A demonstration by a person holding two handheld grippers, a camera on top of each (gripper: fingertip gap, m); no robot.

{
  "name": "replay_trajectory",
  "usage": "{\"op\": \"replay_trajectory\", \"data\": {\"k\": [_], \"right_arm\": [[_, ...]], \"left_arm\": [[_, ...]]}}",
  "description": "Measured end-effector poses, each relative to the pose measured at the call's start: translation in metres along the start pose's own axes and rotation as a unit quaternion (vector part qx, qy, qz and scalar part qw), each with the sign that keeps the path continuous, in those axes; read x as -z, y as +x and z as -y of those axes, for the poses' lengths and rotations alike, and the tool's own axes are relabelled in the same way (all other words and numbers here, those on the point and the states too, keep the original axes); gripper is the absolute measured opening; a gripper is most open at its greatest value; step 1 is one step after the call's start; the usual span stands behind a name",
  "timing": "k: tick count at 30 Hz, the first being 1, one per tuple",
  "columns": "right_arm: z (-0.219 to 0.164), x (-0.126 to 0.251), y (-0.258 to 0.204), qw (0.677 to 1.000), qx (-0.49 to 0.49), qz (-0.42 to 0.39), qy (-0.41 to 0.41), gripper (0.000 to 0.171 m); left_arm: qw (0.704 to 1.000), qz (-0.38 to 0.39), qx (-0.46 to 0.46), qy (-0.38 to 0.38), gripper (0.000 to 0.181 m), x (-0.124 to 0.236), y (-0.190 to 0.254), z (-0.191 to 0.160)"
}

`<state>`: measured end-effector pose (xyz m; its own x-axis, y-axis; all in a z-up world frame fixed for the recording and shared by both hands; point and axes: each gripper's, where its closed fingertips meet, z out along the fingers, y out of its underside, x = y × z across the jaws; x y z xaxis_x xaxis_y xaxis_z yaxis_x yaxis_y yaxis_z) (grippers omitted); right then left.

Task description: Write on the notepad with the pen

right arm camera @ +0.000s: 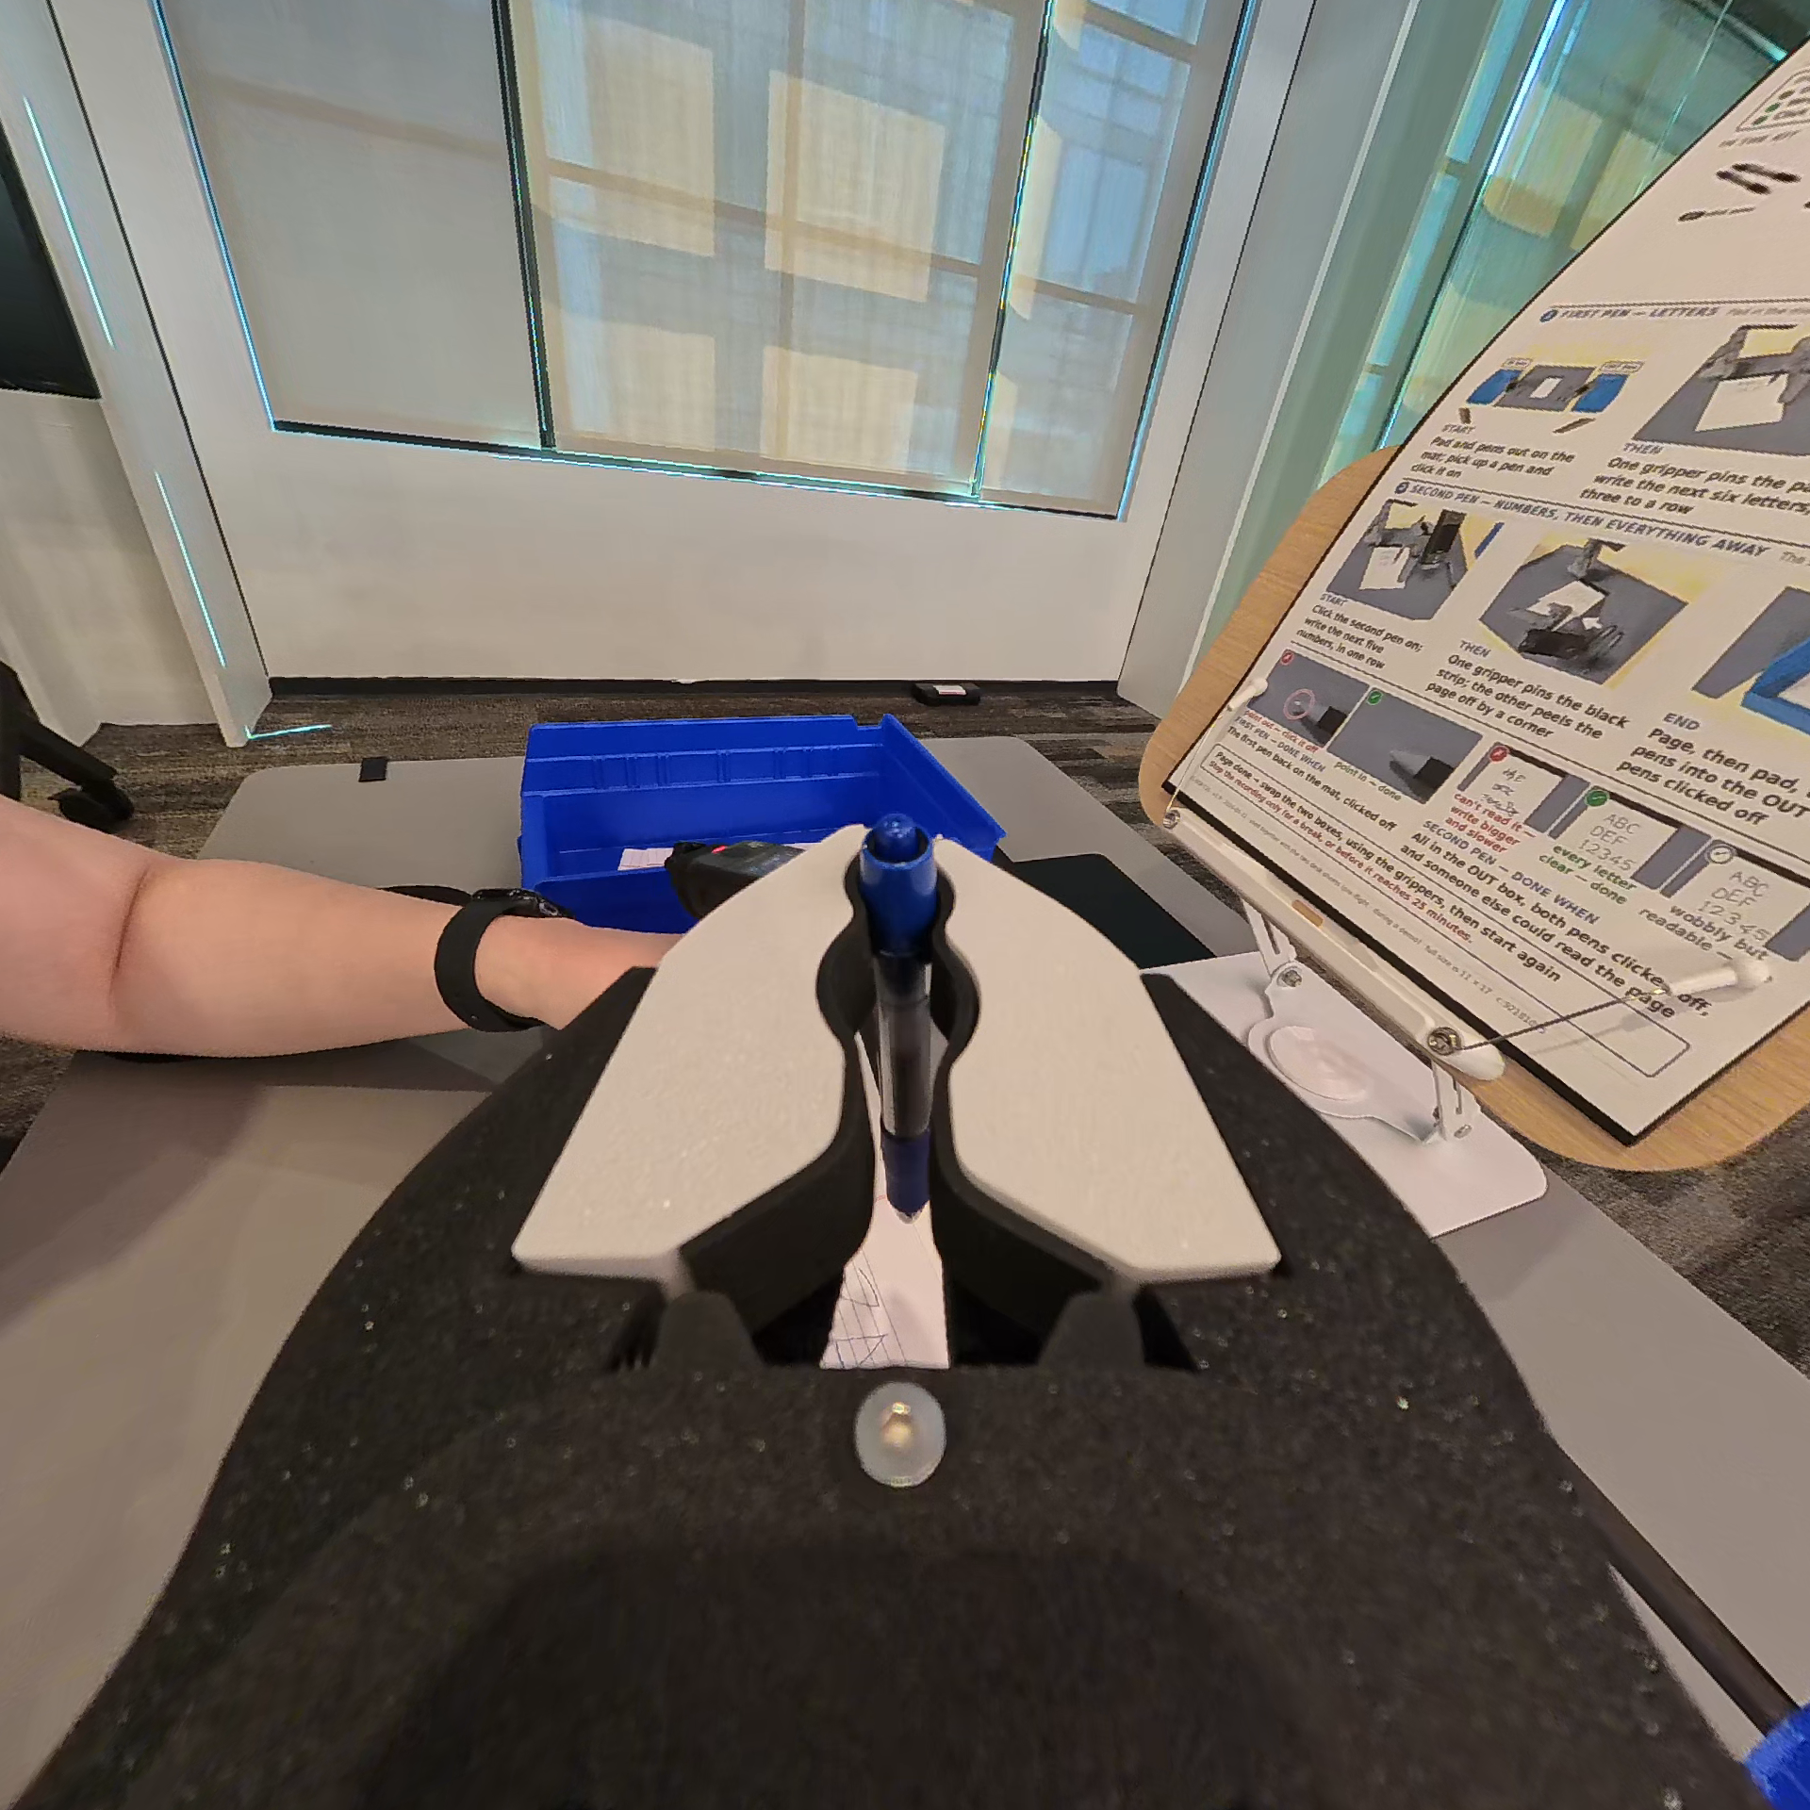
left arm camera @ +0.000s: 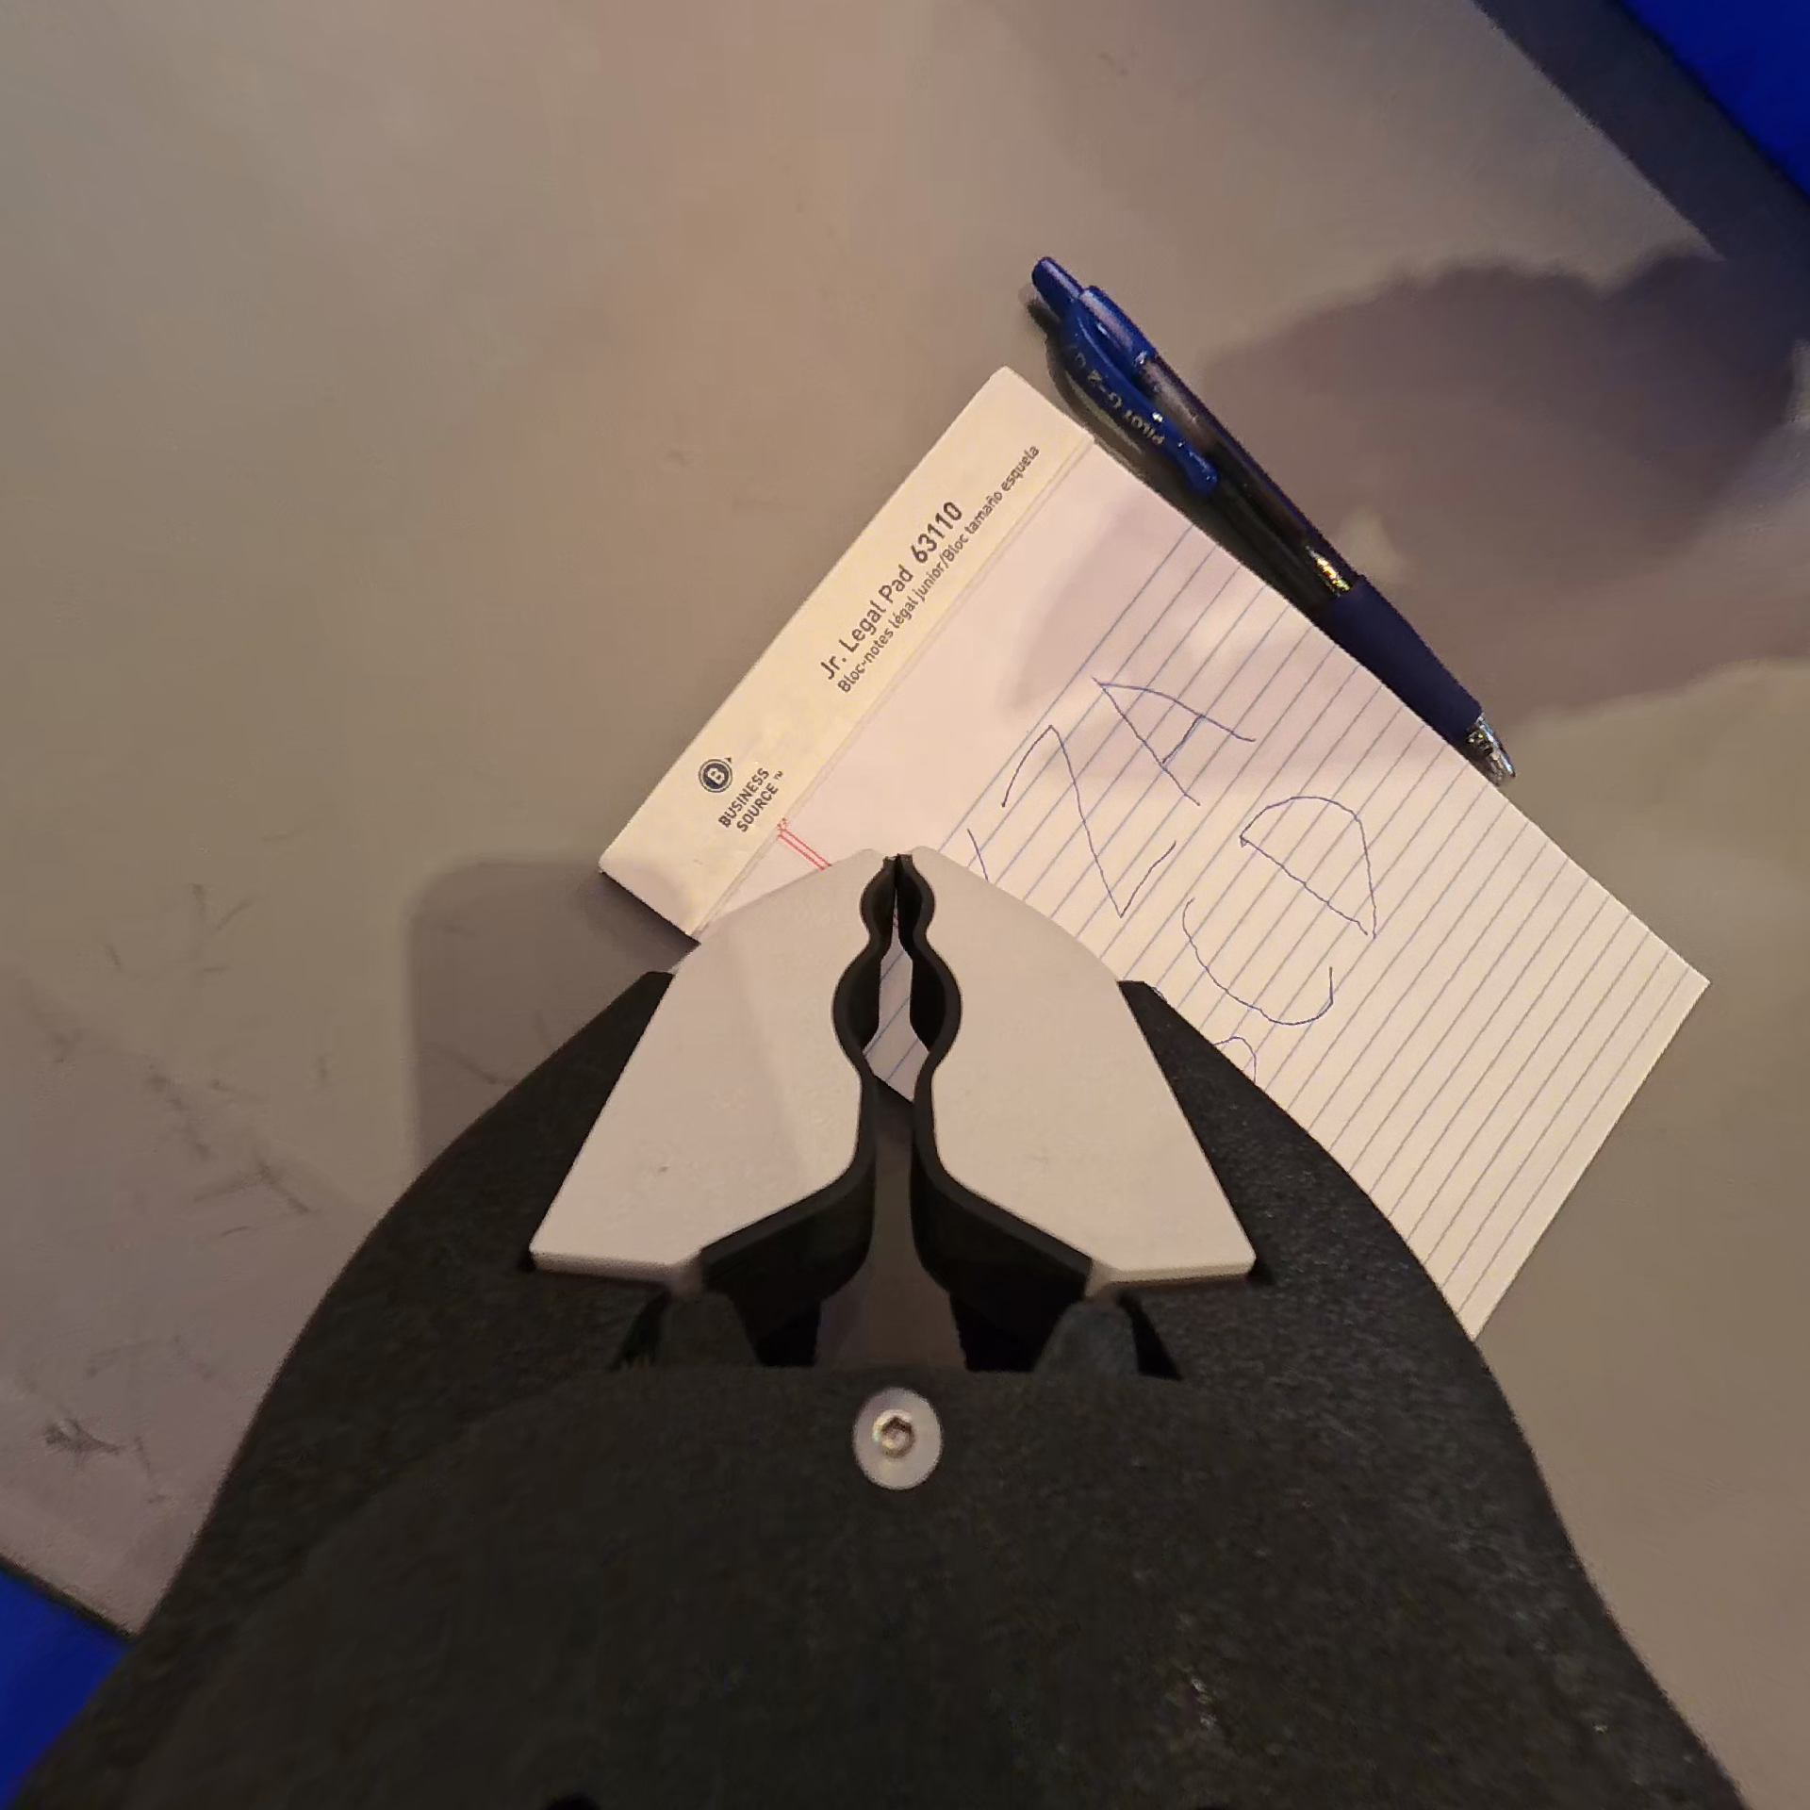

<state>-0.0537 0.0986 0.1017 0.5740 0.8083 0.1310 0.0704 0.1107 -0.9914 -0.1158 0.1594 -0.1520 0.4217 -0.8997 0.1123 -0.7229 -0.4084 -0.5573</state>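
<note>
Left wrist view first: closest in, the left gripper (left arm camera: 895,862), grey-shelled with black rubber pads on a black body, is clenched with its tips meeting and nothing between them, and those tips sit over the near corner of the white lined notepad (left arm camera: 1322,979), by its cream binding strip (left arm camera: 842,637). The pad lies flat and at a slant on the grey tabletop (left arm camera: 392,392), its top sheet carrying large blue handwritten letters. Just past the pad's far edge, lying along it, rests a second blue retractable pen with a clear barrel (left arm camera: 1263,509), untouched on the table. From the right wrist view, the right gripper (right arm camera: 899,862) is clamped around another blue pen (right arm camera: 901,989), which stands between the pads with its clicker end (right arm camera: 896,840) poking out past the fingertips and its tip pointing down at a sliver of the written sheet (right arm camera: 906,1303) seen through the gap; whether the tip touches the paper I cannot tell. Beyond, a person's bare forearm with a black wristband (right arm camera: 480,960) reaches across from the left. Farther back sits a blue plastic bin (right arm camera: 725,793), and to the right an illustrated instruction sheet on a wooden stand (right arm camera: 1528,705).
</note>
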Motion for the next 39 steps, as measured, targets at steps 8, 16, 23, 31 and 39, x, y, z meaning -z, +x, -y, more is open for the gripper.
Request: {"op": "replay_trajectory", "data": {"k": [8,16,23,31,39], "right_arm": [[-0.002,0.001,0.003,1.000,-0.007,-0.001,-0.001,0.006],[-0.006,0.000,0.004,1.000,-0.009,-0.002,-0.009,0.006],[-0.008,-0.009,-0.011,0.998,-0.043,0.040,0.000,0.006],[-0.074,-0.049,-0.084,0.970,-0.171,0.172,0.023,0.005],[-0.111,-0.068,-0.096,0.983,-0.097,0.151,-0.041,0.005]], "left_arm": [[1.000,-0.001,0.000,0.001,0.000,0.000,0.000,0.000],[1.000,0.000,0.000,0.001,0.000,0.000,0.000,0.000],[1.000,-0.005,0.001,0.003,0.000,0.000,0.000,0.000],[1.000,-0.020,0.009,0.008,0.000,0.000,0.000,0.000],[1.000,-0.009,-0.003,0.003,0.000,0.000,0.000,0.000]]}}
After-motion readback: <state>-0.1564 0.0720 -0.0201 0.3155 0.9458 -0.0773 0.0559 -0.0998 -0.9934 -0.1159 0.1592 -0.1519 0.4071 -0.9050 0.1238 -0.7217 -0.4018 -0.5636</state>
